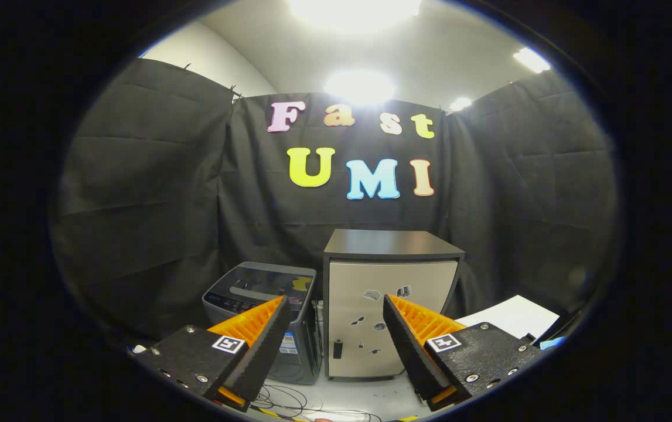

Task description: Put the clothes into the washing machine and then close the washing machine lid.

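Hovering well back from everything, gripper [333, 328] fingers spread wide, nothing between them, nothing held. Loose cables [289, 401] lie on the pale floor [365, 392] right under and just ahead of the fingers.

Beyond the left finger: small grey top-load washing machine [265, 316], its near right corner partly hidden by that finger. Its lid [271, 280] looks down flat, dark see-through panel, something yellow showing at its far right side — can't tell if that's cloth inside or a sticker. Just right of the machine, touching or nearly so: a boxy cabinet [391, 310] with pale door, dark top, small stickers on the front. Far right, beyond the right finger: a white sheet [514, 316] on a low surface, a blue bit at its near edge.

No clothes clearly seen loose anywhere near the gripper.

Step judgement: lid down plus free gripper fits two stages — clothes yet to be fetched with the machine shut, or clothes already inside and lid closed on them. Frame doesn't settle which, since the drum contents can't be read through the lid. Any next move would call for closing in on the machine, left of centre.
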`<action>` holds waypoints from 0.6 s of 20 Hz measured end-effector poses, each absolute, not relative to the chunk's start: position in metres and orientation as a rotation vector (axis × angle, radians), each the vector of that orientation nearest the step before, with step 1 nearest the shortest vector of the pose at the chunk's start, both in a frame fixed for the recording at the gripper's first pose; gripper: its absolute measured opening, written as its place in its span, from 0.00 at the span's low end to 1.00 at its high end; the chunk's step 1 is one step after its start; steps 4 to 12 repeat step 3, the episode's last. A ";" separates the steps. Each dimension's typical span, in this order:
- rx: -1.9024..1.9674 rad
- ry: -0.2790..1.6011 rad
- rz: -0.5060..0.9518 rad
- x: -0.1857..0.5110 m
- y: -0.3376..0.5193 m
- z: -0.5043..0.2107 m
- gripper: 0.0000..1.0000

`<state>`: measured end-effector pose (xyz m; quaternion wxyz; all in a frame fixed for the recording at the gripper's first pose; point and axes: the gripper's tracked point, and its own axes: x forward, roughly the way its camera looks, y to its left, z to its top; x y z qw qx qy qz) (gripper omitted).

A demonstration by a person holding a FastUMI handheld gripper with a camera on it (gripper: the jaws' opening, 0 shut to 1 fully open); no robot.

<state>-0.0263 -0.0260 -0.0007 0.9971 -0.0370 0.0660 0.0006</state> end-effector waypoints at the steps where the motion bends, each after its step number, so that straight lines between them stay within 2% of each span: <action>1: -0.074 0.129 0.005 -0.026 -0.025 0.001 0.97; 12: -0.071 0.128 0.011 -0.027 -0.024 0.000 0.97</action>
